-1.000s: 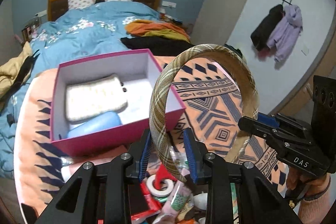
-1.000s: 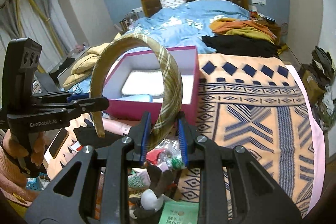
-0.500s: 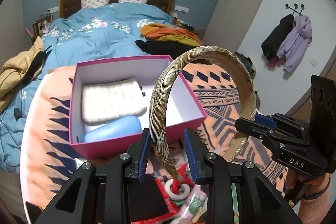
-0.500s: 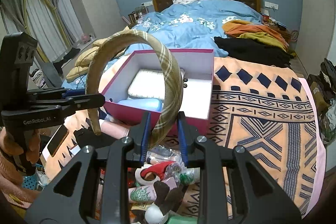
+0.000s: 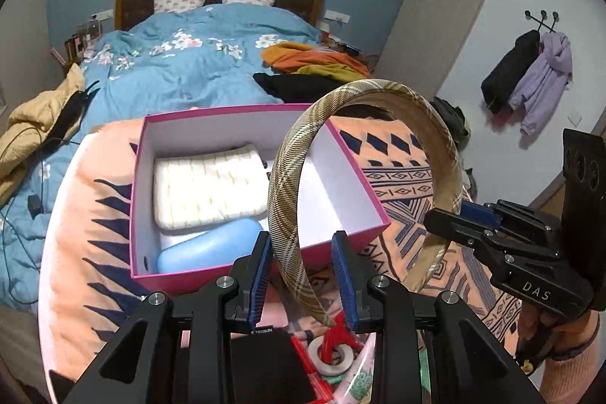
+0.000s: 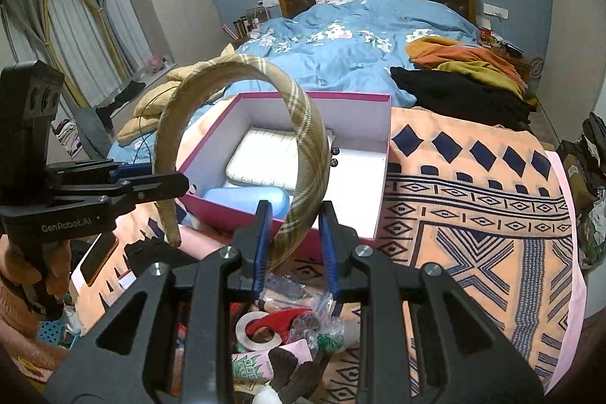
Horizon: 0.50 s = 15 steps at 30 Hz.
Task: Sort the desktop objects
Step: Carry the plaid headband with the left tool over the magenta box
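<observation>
Carrying the plaid headband (image 5: pixel 288 184) between them, the two handheld grippers work just above the near clutter on the cloth-covered worktop (image 6: pixel 473 214). That clutter includes a tape roll (image 6: pixel 257 330) with a red dispenser (image 6: pixel 280 318) and several packets.

**Jaws**
- Right gripper (image 6: pixel 293 245): the jaws are clenched on one leg of the band, which fills the space between the pads.
- Left gripper (image 5: pixel 301 275): the jaws straddle the other leg. A clear gap shows between the band and one pad, so they appear released, not clamped.

**Change**
- The pink box (image 5: pixel 189 273) sits larger and more central in both views than it did a second ago.
- The band has therefore been carried toward the box.
- It is in the air, arched upright, with its lower ends over the near edge of the box and the clutter in front.
- Judgement: the step in hand is transfer of the band to the box. Placement is not yet done.

**Container**
- The box is open-topped with a white interior.
- A cream quilted pouch (image 5: pixel 208 188) lies flat against the far-left area.
- A light-blue rounded case (image 5: pixel 208 247) rests against the near wall, touching the pouch.
- Two small dark beads (image 6: pixel 333 156) sit just beside the pouch.
- The right part of the floor is bare, which gives room for the band.

Beyond the worktop stands the bed (image 6: pixel 360 40), with piled clothes (image 6: pixel 454 89) at its foot.
</observation>
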{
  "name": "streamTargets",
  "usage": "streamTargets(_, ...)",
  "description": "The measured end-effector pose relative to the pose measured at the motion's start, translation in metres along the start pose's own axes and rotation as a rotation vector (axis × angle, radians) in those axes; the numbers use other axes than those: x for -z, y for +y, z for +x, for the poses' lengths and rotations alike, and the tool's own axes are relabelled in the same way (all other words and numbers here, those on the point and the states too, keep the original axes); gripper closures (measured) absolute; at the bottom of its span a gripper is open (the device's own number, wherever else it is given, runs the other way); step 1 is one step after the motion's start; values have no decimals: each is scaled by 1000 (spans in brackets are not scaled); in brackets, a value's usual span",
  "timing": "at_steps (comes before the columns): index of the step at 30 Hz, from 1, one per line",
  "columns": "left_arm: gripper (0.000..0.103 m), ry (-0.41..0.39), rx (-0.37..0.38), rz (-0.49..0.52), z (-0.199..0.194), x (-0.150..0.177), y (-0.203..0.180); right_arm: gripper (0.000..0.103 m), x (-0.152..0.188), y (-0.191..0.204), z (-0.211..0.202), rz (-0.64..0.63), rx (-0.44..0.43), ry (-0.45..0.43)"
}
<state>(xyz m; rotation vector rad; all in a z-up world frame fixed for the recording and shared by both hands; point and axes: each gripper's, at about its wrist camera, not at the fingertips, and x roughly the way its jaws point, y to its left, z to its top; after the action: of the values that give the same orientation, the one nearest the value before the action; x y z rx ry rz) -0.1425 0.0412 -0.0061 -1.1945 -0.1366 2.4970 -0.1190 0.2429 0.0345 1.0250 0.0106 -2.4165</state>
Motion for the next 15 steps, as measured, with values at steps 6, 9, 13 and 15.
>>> streamTargets(6, 72, 4, -9, -2, 4, -4, 3, 76, -6, -2, 6, -7, -2, 2)
streamTargets(9, 72, 1, -16, -2, 5, -7, 5, 76, -8, -3, 10, -10, -3, 8)
streamTargets(13, 72, -4, -22, -1, 7, -12, 5, 76, -11, -5, 15, -11, -2, 10)
streamTargets(15, 72, -6, -25, 2, 8, -14, 5, 76, -13, -7, 15, -11, -1, 9)
